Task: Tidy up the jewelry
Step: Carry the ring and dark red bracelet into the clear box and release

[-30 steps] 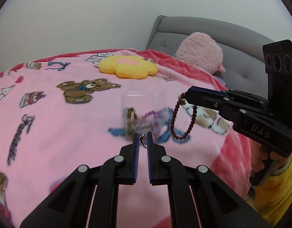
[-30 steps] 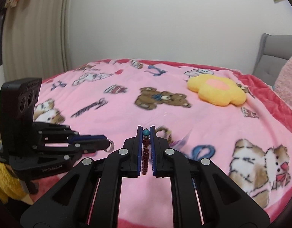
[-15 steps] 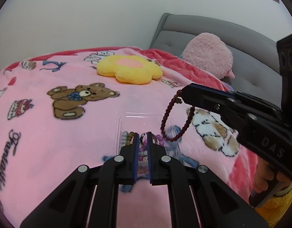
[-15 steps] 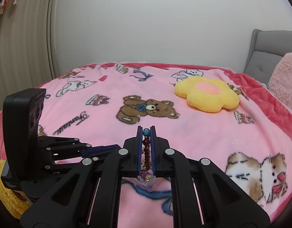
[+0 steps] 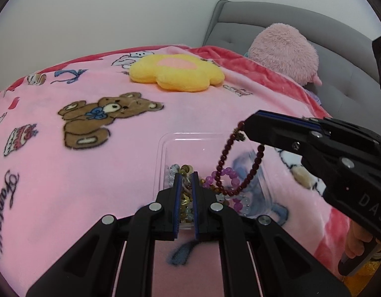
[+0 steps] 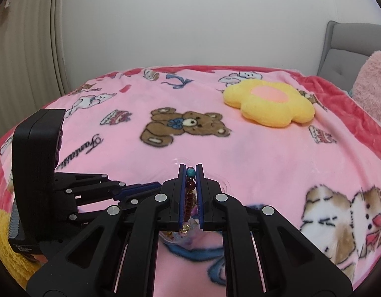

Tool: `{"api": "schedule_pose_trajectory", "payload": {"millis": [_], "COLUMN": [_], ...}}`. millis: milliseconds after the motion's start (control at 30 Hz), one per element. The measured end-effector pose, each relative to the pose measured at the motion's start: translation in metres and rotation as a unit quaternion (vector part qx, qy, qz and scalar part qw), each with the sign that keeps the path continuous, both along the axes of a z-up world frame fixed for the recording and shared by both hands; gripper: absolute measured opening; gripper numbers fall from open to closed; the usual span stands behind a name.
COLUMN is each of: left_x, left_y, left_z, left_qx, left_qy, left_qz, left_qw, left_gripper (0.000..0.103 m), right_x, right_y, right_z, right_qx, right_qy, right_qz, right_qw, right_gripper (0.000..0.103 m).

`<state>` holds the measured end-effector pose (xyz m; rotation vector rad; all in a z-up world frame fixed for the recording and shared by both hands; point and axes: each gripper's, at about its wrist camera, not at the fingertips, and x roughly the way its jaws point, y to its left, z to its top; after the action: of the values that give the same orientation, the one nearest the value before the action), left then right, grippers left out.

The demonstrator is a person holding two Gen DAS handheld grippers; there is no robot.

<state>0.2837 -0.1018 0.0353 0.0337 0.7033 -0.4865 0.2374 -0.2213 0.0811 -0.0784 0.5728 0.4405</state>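
Observation:
A clear plastic box (image 5: 190,139) lies on the pink blanket and holds several bead bracelets (image 5: 230,175). My right gripper (image 6: 190,173) is shut on a dark red bead bracelet (image 5: 225,158) with a turquoise bead (image 6: 190,172); its loop hangs over the box's right half. My left gripper (image 5: 185,177) sits low over the box's near left part, jaws slightly apart. The ring it held earlier no longer shows between its fingertips. In the right wrist view the box (image 6: 175,240) is mostly hidden under my fingers.
A yellow flower cushion (image 5: 176,74) lies further back on the blanket. A pink plush toy (image 5: 284,52) rests against the grey headboard (image 5: 339,57). The person's hand (image 5: 359,242) shows at the lower right.
Both grippers have moved forward and down over the clear box. The ring seen at my left fingertips earlier is gone from them. The red bracelet now hangs over the box.

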Motion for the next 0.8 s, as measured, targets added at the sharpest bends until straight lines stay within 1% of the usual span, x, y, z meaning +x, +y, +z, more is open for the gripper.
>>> {"api": "schedule_pose_trajectory", "payload": {"millis": [333,600,733,800], "left_x": [-0.001,-0.003,-0.007,-0.011], "left_y": [-0.012,-0.013,-0.01,-0.006], "left_z": [-0.002,-0.001,0.002,0.005], "left_qx": [0.032,0.038,0.037,0.031], "left_qy": [-0.01,-0.015,-0.022,-0.028], "left_qz": [-0.006,-0.004,-0.004,-0.006], "left_qw": [0.9994,0.9992,0.999,0.9991], "left_gripper": [0.008,0.008,0.008,0.008], "right_x": [0.005,0.006,0.005,0.001], "right_y": [-0.003,-0.006,-0.009,-0.012], "right_z": [-0.018,-0.026,-0.026,-0.023], "right_qx": [-0.008,-0.004,0.009,0.023], "right_qy": [0.019,0.033,0.045,0.04], "right_qz": [-0.003,-0.002,0.005,0.009], "right_qw": [1.0,0.999,0.999,0.999], "right_gripper": [0.008,0.008,0.009,0.01]}}
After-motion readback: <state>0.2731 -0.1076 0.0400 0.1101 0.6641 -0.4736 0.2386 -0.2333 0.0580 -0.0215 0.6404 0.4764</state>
